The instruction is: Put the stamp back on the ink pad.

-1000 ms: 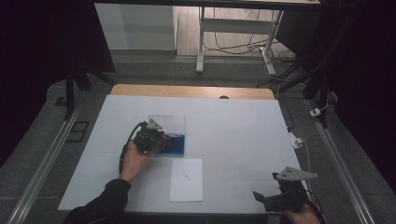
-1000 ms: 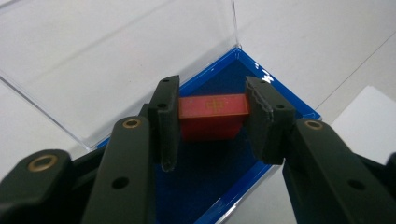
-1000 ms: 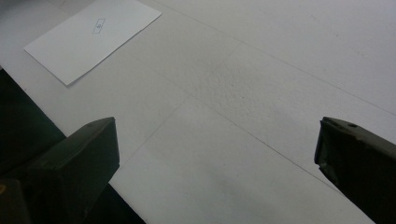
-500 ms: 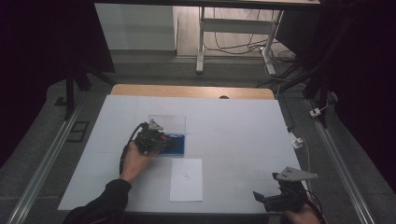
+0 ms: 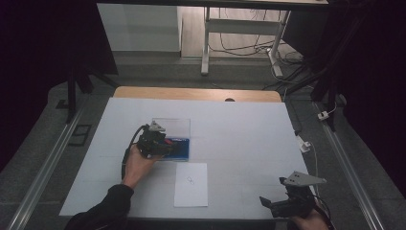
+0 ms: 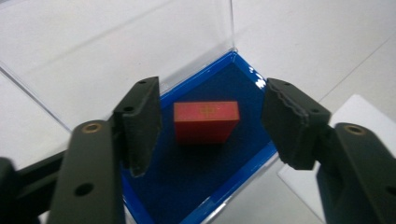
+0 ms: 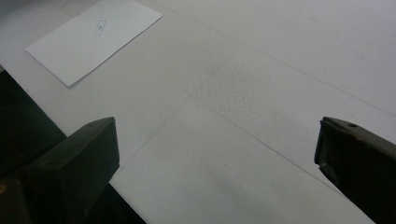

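In the high view, the left gripper (image 5: 168, 145) sits over a clear box (image 5: 177, 125) with a blue floor, near the middle of the white table (image 5: 239, 124), and the left hand (image 5: 138, 161) holds it from behind. A white sheet (image 5: 191, 184) lies just in front of the box. The right gripper (image 5: 268, 205) rests at the table's near right edge, well apart from both. In the left gripper view, a small red block (image 6: 206, 121) lies flat on the blue floor (image 6: 187, 177); it is rectangular, with a faint gold mark on its top face. The jaws have just been opening and now stand released, one on each side of the block with a clear gap to it, so neither pad touches it. The clear wall rises behind the block. In the right gripper view, the jaws stand wide apart over bare table with nothing between them, and the sheet (image 7: 93, 37) lies farther off at the upper left.
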